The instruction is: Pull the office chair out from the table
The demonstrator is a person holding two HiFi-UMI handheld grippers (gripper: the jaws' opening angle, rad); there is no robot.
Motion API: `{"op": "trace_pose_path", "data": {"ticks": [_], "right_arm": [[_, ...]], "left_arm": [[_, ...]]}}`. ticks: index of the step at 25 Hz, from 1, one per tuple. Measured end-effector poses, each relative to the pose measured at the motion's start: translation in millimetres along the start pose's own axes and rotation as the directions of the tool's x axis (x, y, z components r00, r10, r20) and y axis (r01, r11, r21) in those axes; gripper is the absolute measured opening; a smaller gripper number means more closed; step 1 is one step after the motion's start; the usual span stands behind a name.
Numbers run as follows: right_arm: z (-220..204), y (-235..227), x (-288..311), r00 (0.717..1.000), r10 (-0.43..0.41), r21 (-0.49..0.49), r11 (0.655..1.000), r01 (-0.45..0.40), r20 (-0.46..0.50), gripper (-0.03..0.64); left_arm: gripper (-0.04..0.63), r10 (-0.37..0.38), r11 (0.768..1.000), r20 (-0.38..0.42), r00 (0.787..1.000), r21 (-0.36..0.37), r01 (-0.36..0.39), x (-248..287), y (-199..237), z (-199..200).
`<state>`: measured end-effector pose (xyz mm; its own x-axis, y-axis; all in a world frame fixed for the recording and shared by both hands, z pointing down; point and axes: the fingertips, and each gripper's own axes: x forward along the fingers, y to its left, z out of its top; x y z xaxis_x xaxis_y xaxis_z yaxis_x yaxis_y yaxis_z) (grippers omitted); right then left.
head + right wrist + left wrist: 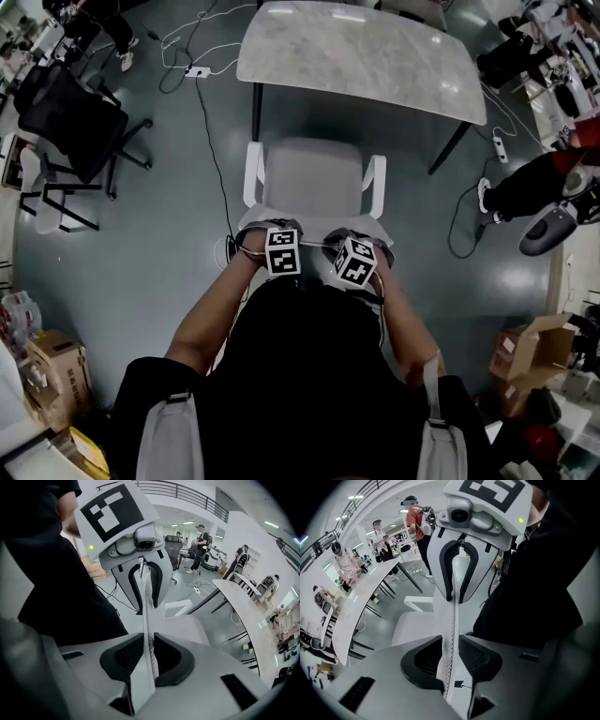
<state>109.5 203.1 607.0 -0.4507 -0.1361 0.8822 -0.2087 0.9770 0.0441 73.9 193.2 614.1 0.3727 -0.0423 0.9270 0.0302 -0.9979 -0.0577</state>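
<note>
Jaws astride backrest (453, 603): right gripper (148, 656) clamped, left gripper (451, 656) seemingly loose, both nose-down.

right gripper (149, 656) clamped on chair backrest (146, 620) edge; table (243, 606) beyond

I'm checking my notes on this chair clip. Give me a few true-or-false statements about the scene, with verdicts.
1. The white office chair has its seat tucked under the pale marble-look table. False: the seat shows on the table's near side.
2. The right gripper is shut on the top edge of the chair's mesh backrest. True.
3. A black office chair stands right of the table in the head view. False: it stands left.
4. The left gripper has the backrest's edge between its jaws. True.
</note>
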Motion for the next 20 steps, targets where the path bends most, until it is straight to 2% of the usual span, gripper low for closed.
{"op": "trace_pose_path", "data": {"ticks": [5,9,11,15,18,20], "right_arm": [[25.5,-5.5,-25.0,0.990,0.001,0.050,0.999,-0.008,0.138,0.067],[44.1,-12.6,-48.7,0.972,-0.020,0.081,0.997,0.001,0.235,0.066],[55.3,-17.0,-66.7,0.955,-0.022,0.114,0.993,-0.013,0.297,0.057],[85.9,-28.1,-115.5,0.887,-0.065,0.179,0.984,-0.020,0.457,0.038],[99.9,-30.9,-154.9,0.817,-0.100,0.208,0.978,-0.025,0.567,0.028],[105.9,-30.1,-183.9,0.759,-0.116,0.222,0.974,-0.038,0.640,0.023]], "left_arm": [[0.123,0.045,0.995,0.140,0.989,-0.097,-0.032,-27.0,7.2,17.1],[0.121,0.118,0.986,0.227,0.967,-0.144,-0.086,-53.9,13.1,32.3],[0.106,0.152,0.980,0.278,0.949,-0.168,-0.108,-71.0,18.2,43.9],[0.058,0.217,0.964,0.404,0.889,-0.229,-0.131,-116.3,28.0,68.8],[0.034,0.278,0.950,0.460,0.843,-0.262,-0.171,-148.0,31.4,84.5],[0.023,0.308,0.938,0.506,0.806,-0.304,-0.168,-169.5,31.6,98.1]]}}
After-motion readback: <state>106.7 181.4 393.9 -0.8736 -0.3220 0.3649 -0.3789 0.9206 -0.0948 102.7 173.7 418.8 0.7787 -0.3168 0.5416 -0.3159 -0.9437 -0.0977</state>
